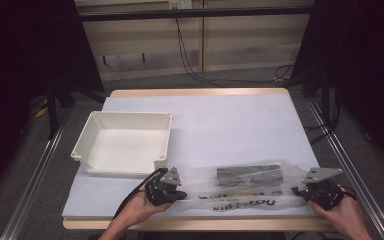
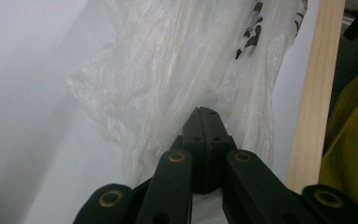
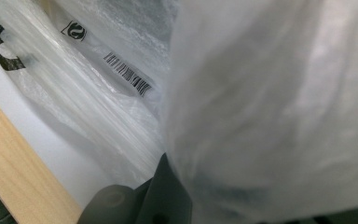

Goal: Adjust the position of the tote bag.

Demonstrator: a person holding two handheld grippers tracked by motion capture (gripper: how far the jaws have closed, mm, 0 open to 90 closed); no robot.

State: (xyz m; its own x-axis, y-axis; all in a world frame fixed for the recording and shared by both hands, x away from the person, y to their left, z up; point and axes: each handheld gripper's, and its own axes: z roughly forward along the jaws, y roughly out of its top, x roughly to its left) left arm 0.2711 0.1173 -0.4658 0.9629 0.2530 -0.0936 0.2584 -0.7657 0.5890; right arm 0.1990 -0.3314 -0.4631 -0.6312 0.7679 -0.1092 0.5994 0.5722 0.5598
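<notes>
A clear plastic bag (image 1: 240,192) with black lettering lies stretched along the table's front edge, with a dark flat block (image 1: 250,175) inside it. My left gripper (image 1: 180,194) holds the bag's left end. In the left gripper view its jaws (image 2: 205,114) are shut tight, with crinkled bag film (image 2: 158,70) gathered at their tips. My right gripper (image 1: 300,191) is at the bag's right end. In the right gripper view the bag (image 3: 270,102) drapes over the jaws and hides their tips. A barcode label (image 3: 128,74) shows on the film.
An empty white tray (image 1: 122,116) stands at the left of the white tabletop (image 1: 220,120), just behind my left gripper. The wooden front edge (image 2: 312,93) of the table runs close beside both grippers. Dark stands and cables surround the table.
</notes>
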